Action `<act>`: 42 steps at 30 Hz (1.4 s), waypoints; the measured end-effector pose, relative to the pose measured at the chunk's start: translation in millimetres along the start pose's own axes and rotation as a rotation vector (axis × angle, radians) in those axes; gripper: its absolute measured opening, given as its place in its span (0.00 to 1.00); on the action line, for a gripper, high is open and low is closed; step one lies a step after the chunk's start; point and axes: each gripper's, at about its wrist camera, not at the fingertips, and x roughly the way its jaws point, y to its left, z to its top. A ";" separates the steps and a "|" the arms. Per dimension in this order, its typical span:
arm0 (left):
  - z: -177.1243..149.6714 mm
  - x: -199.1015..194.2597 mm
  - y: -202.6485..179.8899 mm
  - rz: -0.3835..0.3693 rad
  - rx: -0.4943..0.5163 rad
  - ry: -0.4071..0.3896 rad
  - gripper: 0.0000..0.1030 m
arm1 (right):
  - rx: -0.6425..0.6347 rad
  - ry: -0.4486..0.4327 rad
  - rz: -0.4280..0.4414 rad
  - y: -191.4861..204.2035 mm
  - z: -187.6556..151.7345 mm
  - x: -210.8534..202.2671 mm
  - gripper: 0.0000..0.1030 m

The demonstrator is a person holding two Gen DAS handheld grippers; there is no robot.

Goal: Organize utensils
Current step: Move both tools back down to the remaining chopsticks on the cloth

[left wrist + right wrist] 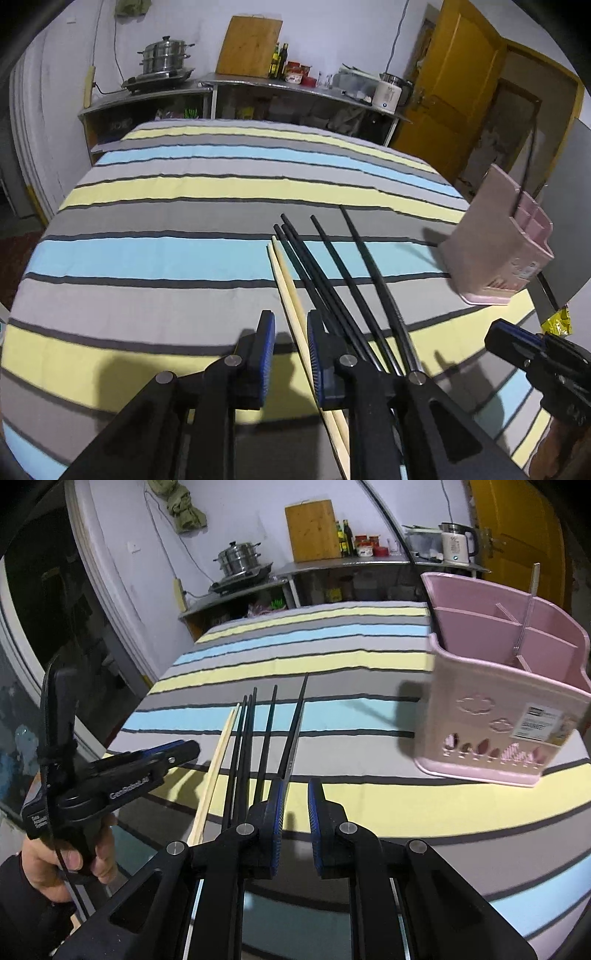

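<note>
A pair of pale wooden chopsticks (291, 314) and several black chopsticks (332, 273) lie side by side on the striped cloth. My left gripper (291, 354) is open, its jaws either side of the wooden pair without gripping it. A pink divided utensil holder (495, 251) stands to the right; it also shows in the right wrist view (509, 701), with a thin utensil in it. My right gripper (296, 823) is open and empty just right of the black chopsticks (266, 738); the wooden pair (218, 760) lies further left. The left gripper (147, 764) shows in the right wrist view.
The striped cloth (184, 254) covers the table. Behind it a metal shelf holds a steamer pot (164, 59), a cutting board (249, 46), bottles and a kettle (388, 94). A yellow door (454, 96) stands at the right. A yellow packet (557, 321) lies by the table edge.
</note>
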 end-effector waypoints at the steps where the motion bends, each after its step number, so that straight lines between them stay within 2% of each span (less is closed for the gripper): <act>1: 0.4 4.4 1.0 0.003 -0.005 0.007 0.17 | -0.004 0.007 0.000 0.9 0.9 5.4 0.13; 7: 1.3 23.7 7.4 0.012 -0.031 0.034 0.17 | -0.017 0.041 0.000 4.7 7.7 32.2 0.13; 12: 0.1 26.0 8.5 0.012 -0.033 0.019 0.21 | -0.023 0.060 0.000 6.3 10.9 49.7 0.13; 23: -4.3 25.0 1.8 0.076 0.045 -0.008 0.25 | -0.022 0.093 -0.015 1.7 14.6 72.0 0.13; 28: -4.3 23.5 5.6 0.075 0.039 -0.001 0.25 | -0.025 0.091 -0.021 0.5 18.8 75.5 0.13; 42: 23.1 41.1 16.0 0.091 0.023 0.023 0.25 | -0.037 0.098 -0.038 2.5 38.6 91.8 0.13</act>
